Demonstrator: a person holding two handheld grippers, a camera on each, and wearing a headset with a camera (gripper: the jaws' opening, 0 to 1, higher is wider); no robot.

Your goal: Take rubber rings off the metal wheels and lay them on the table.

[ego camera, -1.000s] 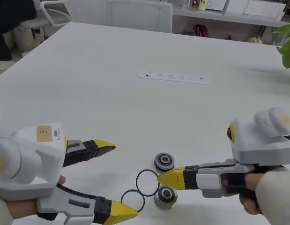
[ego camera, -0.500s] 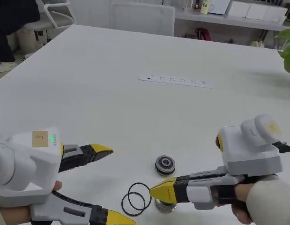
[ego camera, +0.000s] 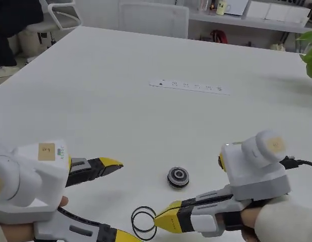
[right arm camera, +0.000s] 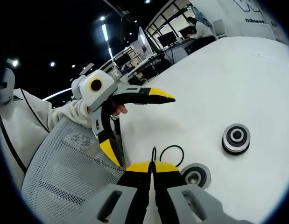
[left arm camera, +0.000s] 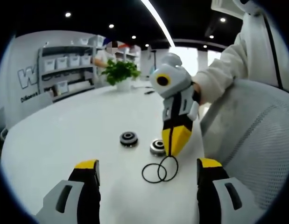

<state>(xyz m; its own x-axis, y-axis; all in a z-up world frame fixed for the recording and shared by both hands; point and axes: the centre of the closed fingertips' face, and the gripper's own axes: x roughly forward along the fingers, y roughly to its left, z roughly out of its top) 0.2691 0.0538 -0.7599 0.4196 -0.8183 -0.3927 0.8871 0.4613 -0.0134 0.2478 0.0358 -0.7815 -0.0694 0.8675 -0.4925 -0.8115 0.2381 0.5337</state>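
- left tongs: jaws wide apart, holding nothing.
- right tongs: jaws together, tip at the rings; can't tell if it nips one.
- rings lie flat, overlapping, just ahead of the left jaws.
- near wheel sits just beside the right tip, far wheel beyond it; the right tongs are nearer both.

Two overlapping rings lie on the table, one wheel behind them, a power strip farther back.
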